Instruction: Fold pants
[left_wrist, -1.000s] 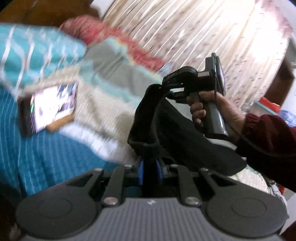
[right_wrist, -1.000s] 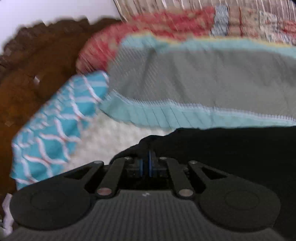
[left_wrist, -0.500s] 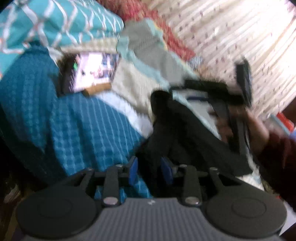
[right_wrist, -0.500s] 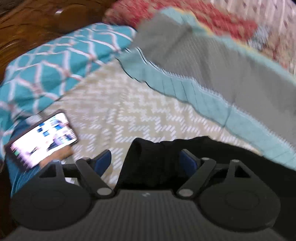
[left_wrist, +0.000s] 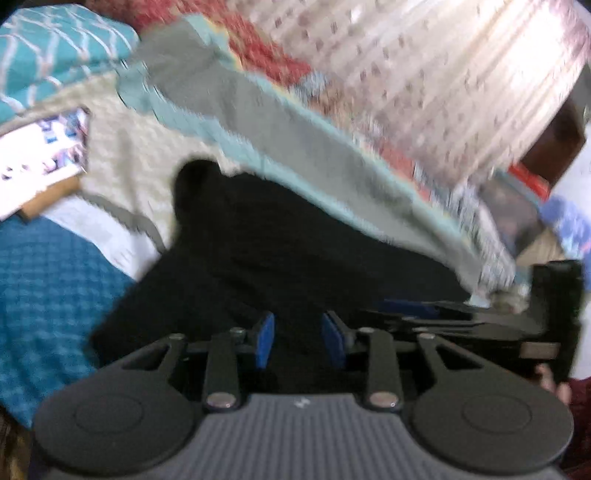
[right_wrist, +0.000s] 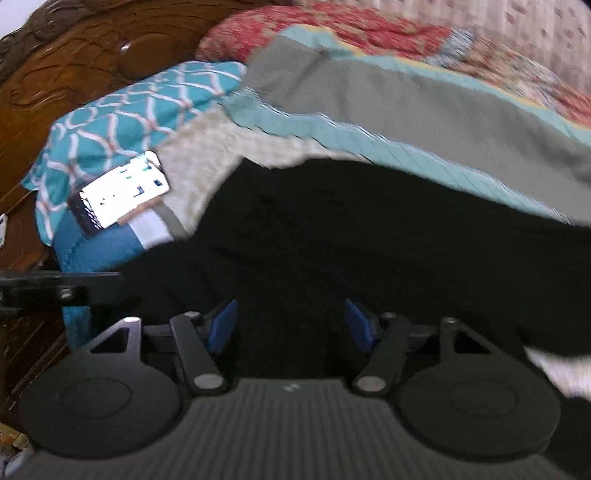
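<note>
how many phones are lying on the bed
1. The phone, its screen lit, lies near the head of the bed beside the teal patterned pillow, left of the black pants. The blurred views could hide another under the bedding.

Pants (right_wrist: 332, 236): matt black cloth, soft. Headboard (right_wrist: 74, 62): carved wood, glossy dark varnish. Pillow (right_wrist: 122, 118): teal printed cloth. Phone (right_wrist: 122, 192): glossy lit screen. Right gripper (right_wrist: 290, 323): matt black plastic, ribbed housing, blue pads, metal pins. Blanket (left_wrist: 44, 280): textured blue weave.
</note>
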